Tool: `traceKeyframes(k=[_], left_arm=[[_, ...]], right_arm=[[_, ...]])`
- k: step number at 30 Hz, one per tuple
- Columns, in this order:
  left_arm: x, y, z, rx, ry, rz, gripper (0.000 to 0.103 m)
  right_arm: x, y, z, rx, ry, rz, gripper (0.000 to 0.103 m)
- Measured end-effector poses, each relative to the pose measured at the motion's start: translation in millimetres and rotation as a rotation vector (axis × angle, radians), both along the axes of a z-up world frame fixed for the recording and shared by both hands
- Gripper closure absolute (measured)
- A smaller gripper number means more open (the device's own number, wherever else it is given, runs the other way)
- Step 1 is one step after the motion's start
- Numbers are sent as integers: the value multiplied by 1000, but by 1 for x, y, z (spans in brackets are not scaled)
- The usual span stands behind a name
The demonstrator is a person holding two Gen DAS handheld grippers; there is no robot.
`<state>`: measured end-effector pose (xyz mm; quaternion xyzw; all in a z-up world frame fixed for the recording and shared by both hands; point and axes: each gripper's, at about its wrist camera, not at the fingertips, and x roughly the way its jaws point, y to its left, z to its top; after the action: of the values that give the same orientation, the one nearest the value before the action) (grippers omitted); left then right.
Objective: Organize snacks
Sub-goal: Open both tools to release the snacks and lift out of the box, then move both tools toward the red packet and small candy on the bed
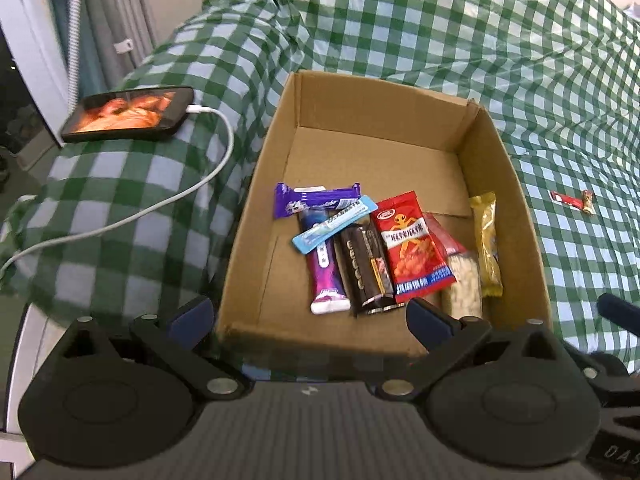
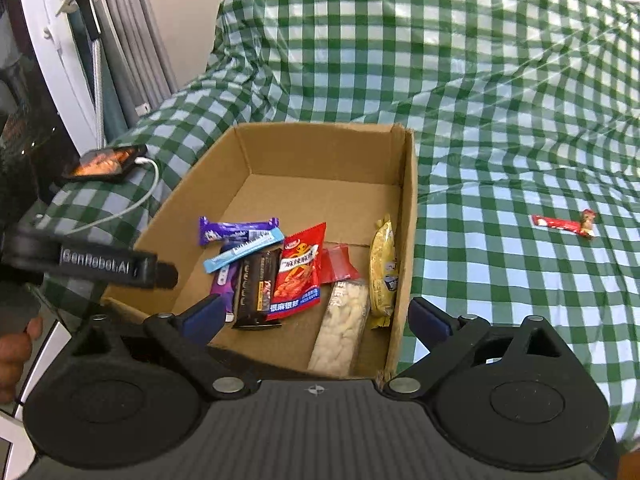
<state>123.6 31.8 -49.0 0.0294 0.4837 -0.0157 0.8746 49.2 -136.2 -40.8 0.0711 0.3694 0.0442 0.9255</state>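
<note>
Cardboard, plain and brown, forms the open box (image 1: 256, 216) that sits on a green-and-white checked cloth (image 1: 440, 40). The snacks lie heaped toward its near end: a purple bar (image 1: 316, 199) crosswise at the back, a light blue stick (image 1: 334, 224) across it, a dark chocolate bar (image 1: 366, 268), a red peanut packet (image 1: 414, 256), a clear packet of pale pieces (image 2: 344, 328) and a yellow wrapped bar (image 1: 486, 240) along the right wall. One small red snack (image 2: 562, 225) lies well apart on the cloth, to the right of the box (outside it).

The left hand-held gripper (image 1: 310, 314) hovers over the near edge with fingers spread wide and nothing between them. The right hand-held gripper (image 2: 316, 316) is likewise spread and empty, straddling the box's near right corner. A phone (image 1: 128, 114) with a white cable (image 1: 216, 160) rests left of the box.
</note>
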Motion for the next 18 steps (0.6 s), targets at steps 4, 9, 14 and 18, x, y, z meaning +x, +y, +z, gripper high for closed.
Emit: traceKeyframes(k=[4, 9, 14, 18], left_arm=[[-27, -5, 7, 20, -15, -13, 0], [-53, -7, 17, 23, -51, -17, 0], [-75, -16, 24, 30, -81, -48, 0], [-89, -24, 28, 42, -103, -76, 0]], right_arm=[[-23, 5, 11, -17, -31, -1, 3], [-48, 7, 21, -74, -75, -2, 1], [-69, 5, 27, -97, -104, -7, 1], [-84, 3, 32, -108, -137, -17, 1]])
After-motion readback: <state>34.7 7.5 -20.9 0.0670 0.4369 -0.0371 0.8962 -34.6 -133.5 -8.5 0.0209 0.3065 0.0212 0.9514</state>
